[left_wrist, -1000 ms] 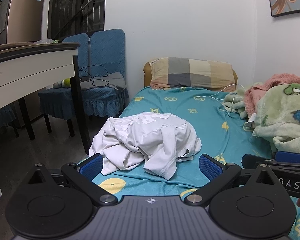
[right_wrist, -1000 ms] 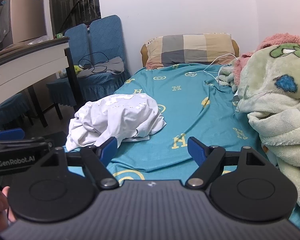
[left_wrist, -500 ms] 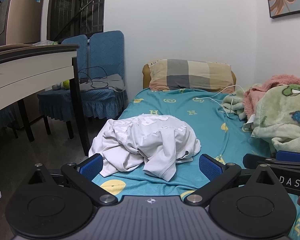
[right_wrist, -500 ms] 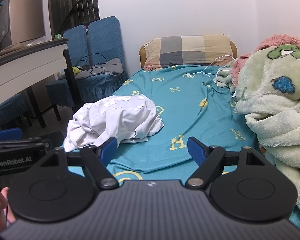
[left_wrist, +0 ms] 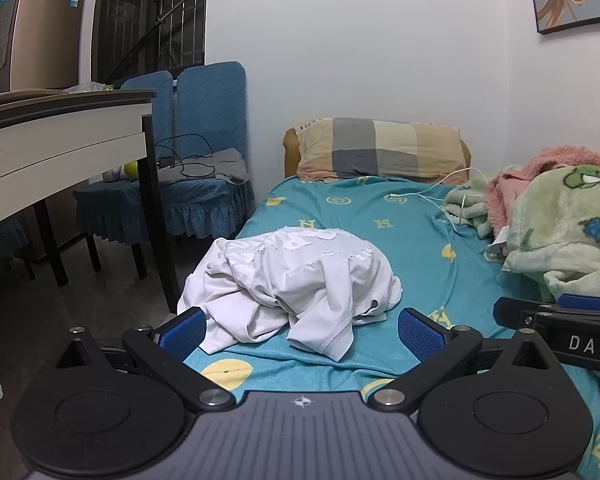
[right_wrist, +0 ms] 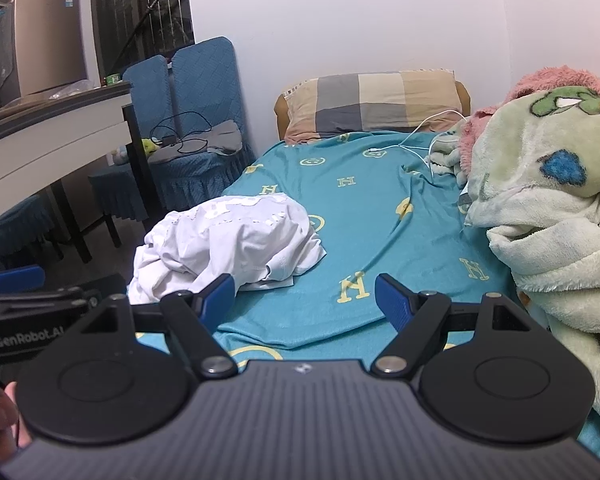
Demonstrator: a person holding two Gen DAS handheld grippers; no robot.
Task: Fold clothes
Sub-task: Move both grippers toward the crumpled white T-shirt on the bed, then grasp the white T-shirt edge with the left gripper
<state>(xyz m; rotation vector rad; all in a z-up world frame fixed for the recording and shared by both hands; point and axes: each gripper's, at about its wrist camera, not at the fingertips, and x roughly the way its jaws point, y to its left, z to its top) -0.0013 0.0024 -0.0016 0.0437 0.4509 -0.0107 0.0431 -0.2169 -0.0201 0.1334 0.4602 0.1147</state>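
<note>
Crumpled white shirt [left_wrist: 296,280] on the bed [left_wrist: 412,240] — both grippers empty, near its foot end.
The left gripper [left_wrist: 300,330] and right gripper [right_wrist: 305,300] each have jaws spread wide, holding nothing; the shirt lies heaped toward the bed's left edge, well short of the pillow [left_wrist: 380,148], apart from the blankets [right_wrist: 548,200].

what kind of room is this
Most likely a small bedroom: a bed with a teal patterned sheet, a checked grey-and-beige pillow at its head, and fleece blankets piled along one side.
</note>
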